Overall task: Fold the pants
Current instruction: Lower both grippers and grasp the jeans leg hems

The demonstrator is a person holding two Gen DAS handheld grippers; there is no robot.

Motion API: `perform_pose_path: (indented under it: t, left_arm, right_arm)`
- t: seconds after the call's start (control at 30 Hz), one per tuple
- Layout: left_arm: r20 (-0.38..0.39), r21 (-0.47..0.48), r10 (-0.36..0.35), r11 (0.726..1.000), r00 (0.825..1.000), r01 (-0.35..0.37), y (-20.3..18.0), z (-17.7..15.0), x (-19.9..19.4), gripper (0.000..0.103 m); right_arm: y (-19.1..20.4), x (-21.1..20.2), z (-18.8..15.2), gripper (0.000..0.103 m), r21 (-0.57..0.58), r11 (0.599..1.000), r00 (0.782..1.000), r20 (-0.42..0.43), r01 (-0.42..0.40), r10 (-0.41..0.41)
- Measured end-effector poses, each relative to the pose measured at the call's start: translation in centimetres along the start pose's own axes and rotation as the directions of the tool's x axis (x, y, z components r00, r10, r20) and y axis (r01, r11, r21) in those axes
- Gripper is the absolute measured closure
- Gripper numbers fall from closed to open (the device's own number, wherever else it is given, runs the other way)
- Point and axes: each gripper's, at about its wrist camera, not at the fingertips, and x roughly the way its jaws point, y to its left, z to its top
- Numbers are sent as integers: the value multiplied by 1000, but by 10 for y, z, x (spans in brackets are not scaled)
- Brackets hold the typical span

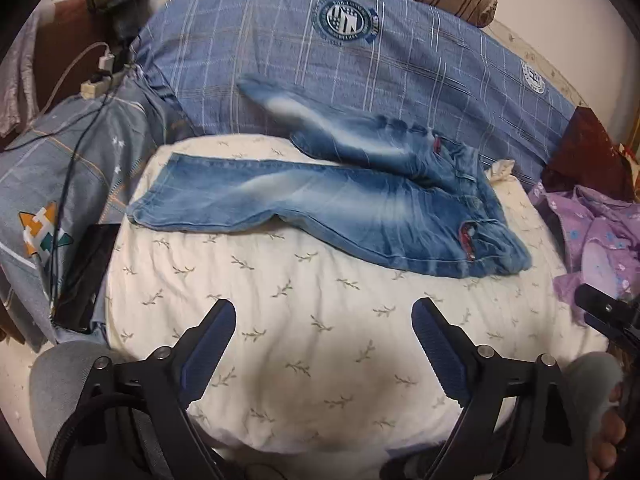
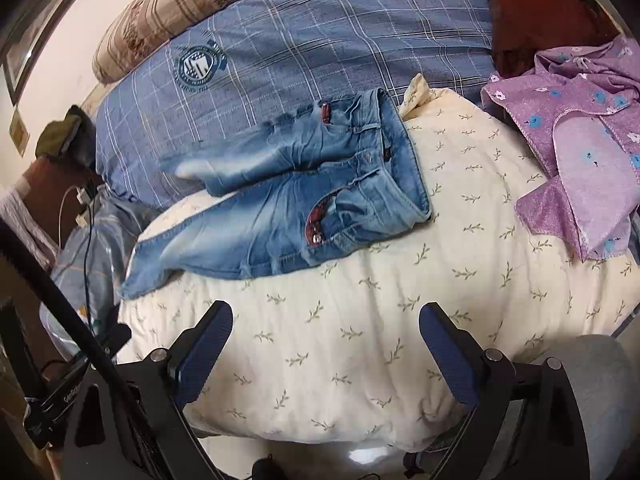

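I see faded blue jeans [image 1: 320, 200] lying unfolded across a cream leaf-print quilt [image 1: 320, 340] on the bed, waistband to my right, legs splayed apart to my left; the far leg rests on a blue plaid blanket [image 1: 360, 60]. My left tongs [image 1: 323, 326] and right tongs [image 2: 326, 328] are both spread wide, hovering above the quilt, short of the jeans. Purple floral cloth [image 2: 576, 136] lies to the right.
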Motion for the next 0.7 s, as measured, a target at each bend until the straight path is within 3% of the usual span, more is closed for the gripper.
perform_pose_path:
  t: [0.2, 0.37, 0.4, 0.47, 0.53, 0.7]
  left_arm:
    - [-98, -37, -53, 998, 994, 49, 5, 52, 27, 13]
    - [-171, -41, -54, 998, 984, 47, -4, 98, 92, 15]
    - [-192, -45, -58, 998, 980, 50, -5, 100, 108, 16]
    - [-236, -80, -92, 994, 967, 75, -1, 100, 138, 29]
    - [-240, -133, -131, 986, 962, 102, 10, 91, 159, 29]
    - [-247, -182, -137, 979, 959, 93, 23, 84, 195, 28]
  right_arm:
    - [-8, 14, 41, 8, 20, 1000, 1000, -21, 0, 1]
    - [-24, 70, 78, 8, 58, 998, 995, -100, 24, -18]
    - [-30, 80, 80, 8, 73, 997, 993, -113, 28, -20]
    - [-44, 105, 78, 8, 133, 991, 990, -140, 26, -7]
    - [-55, 121, 68, 8, 160, 987, 989, -150, 33, -9]
    - [-69, 149, 60, 10, 206, 978, 977, -212, 28, 16]
